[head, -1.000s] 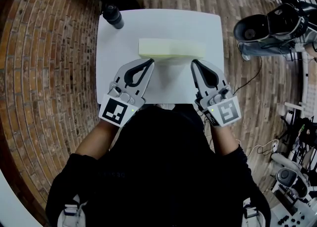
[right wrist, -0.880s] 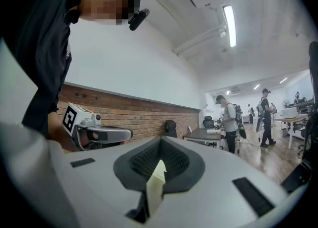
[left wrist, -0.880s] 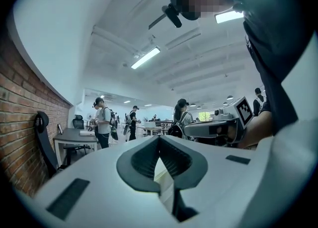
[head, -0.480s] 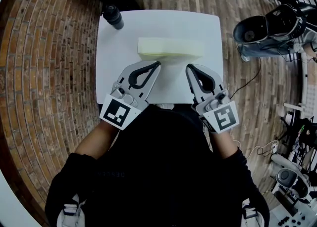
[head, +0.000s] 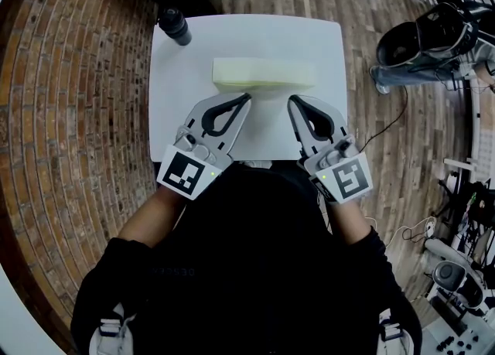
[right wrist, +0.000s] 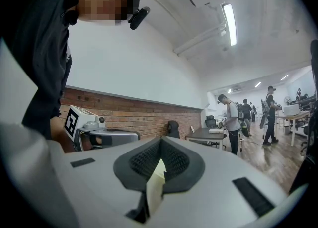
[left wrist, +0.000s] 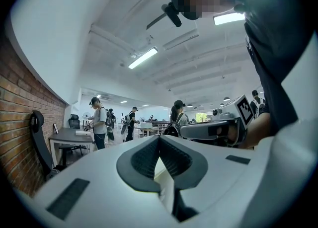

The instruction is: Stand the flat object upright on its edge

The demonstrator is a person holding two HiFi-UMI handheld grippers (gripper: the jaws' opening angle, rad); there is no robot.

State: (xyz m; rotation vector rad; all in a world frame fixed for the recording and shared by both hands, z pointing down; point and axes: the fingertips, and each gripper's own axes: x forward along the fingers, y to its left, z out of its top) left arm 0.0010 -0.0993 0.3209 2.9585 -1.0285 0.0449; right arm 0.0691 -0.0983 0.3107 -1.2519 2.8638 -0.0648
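The pale yellow flat block (head: 264,73) sits across the middle of the white table (head: 186,90), its long side facing you. It isn't clear from above whether it rests flat or on its edge. Your left gripper (head: 247,98) and right gripper (head: 291,100) both point at its near side, just short of it. Each has its jaws closed together, gripping nothing. A black cylinder (head: 175,25) stands at the far left corner.
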